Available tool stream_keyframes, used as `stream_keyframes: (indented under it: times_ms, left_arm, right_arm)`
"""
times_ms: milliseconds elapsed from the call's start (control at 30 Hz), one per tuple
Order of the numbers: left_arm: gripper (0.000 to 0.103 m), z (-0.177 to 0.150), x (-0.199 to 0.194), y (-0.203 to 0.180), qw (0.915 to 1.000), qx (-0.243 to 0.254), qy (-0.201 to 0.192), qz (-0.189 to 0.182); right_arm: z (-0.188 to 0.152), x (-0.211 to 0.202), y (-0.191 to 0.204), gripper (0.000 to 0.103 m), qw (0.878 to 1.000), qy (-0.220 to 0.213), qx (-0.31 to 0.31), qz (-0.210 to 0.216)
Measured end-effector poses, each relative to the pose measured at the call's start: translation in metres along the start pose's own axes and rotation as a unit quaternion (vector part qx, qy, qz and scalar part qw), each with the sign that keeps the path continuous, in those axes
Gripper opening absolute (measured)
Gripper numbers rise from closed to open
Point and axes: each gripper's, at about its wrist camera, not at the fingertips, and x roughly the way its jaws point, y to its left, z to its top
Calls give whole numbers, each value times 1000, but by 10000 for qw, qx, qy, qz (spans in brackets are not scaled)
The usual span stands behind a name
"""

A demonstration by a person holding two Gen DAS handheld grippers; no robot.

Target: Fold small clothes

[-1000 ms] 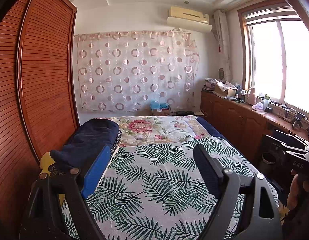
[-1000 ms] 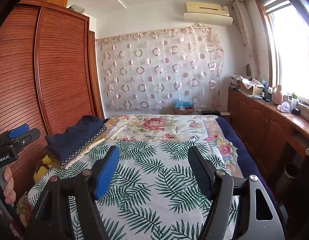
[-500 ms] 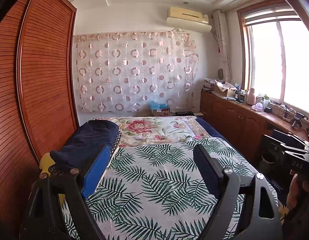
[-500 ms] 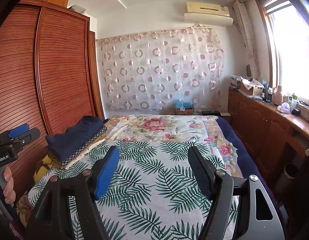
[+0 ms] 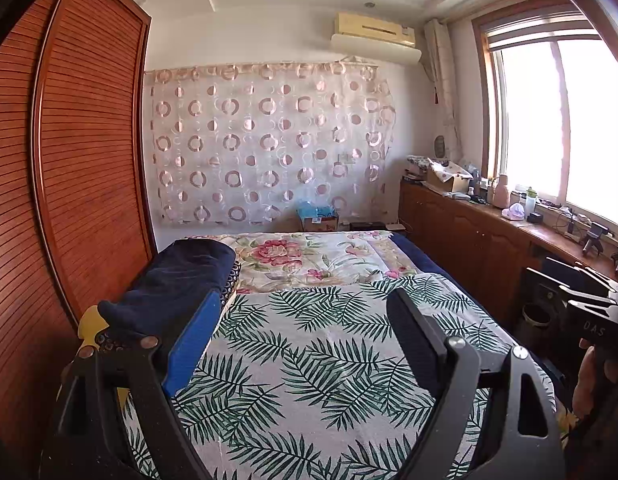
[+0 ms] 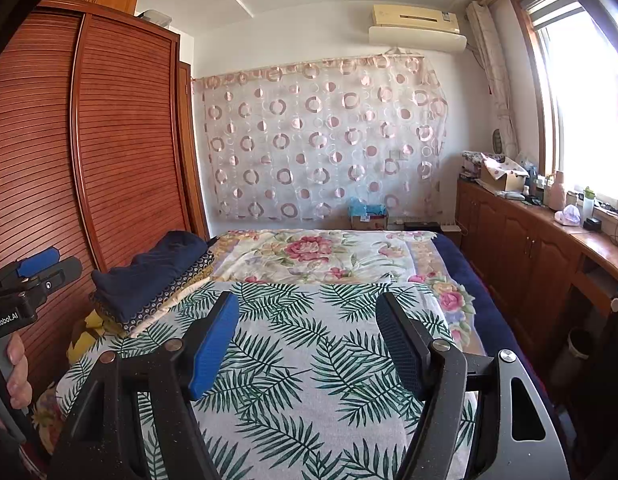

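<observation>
A: Over the bed we hold left gripper and right gripper, jaws open, empty.

B: Clothes pile sits near the wardrobe; a careless pinch risks dragging the stack.

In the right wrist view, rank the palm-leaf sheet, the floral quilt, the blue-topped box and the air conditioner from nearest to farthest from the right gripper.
1. Palm-leaf sheet, directly beneath the right gripper.
2. Floral quilt, farther up the bed.
3. Blue-topped box, beyond the bed by the curtain.
4. Air conditioner, high on the far wall.
</observation>
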Motion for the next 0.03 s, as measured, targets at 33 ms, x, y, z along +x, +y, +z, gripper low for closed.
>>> stream_keyframes:
  times_ms: [33]
  left_arm:
    - [86, 0, 0, 0, 10000, -2, 1, -3]
  right_arm:
    - [0, 0, 0, 73, 10000, 2, -1, -1]
